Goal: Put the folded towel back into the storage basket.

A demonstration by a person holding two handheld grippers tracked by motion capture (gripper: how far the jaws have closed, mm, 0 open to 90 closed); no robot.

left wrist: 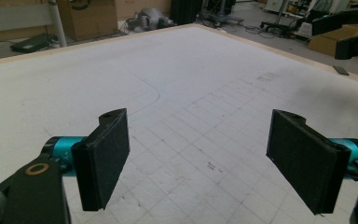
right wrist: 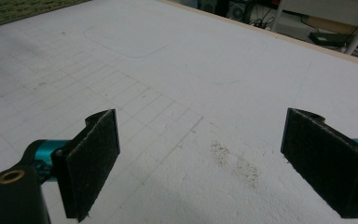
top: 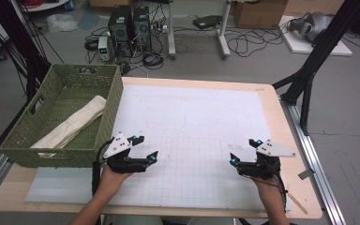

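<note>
Both grippers are parked low over the white gridded mat (top: pixel 192 122), jaws spread wide with nothing between them: left gripper (top: pixel 146 149) near the front left, right gripper (top: pixel 244 152) front right, well apart. Further back on the left, the folded cream cloth (top: pixel 75 123) lies inside the green woven basket (top: pixel 56 154) at the table's edge.

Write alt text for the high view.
Two hands each hold an open black hand-held gripper, left and right, low over a white gridded mat on a wooden table. At the table's left stands a green woven basket holding a folded cream cloth.
</note>
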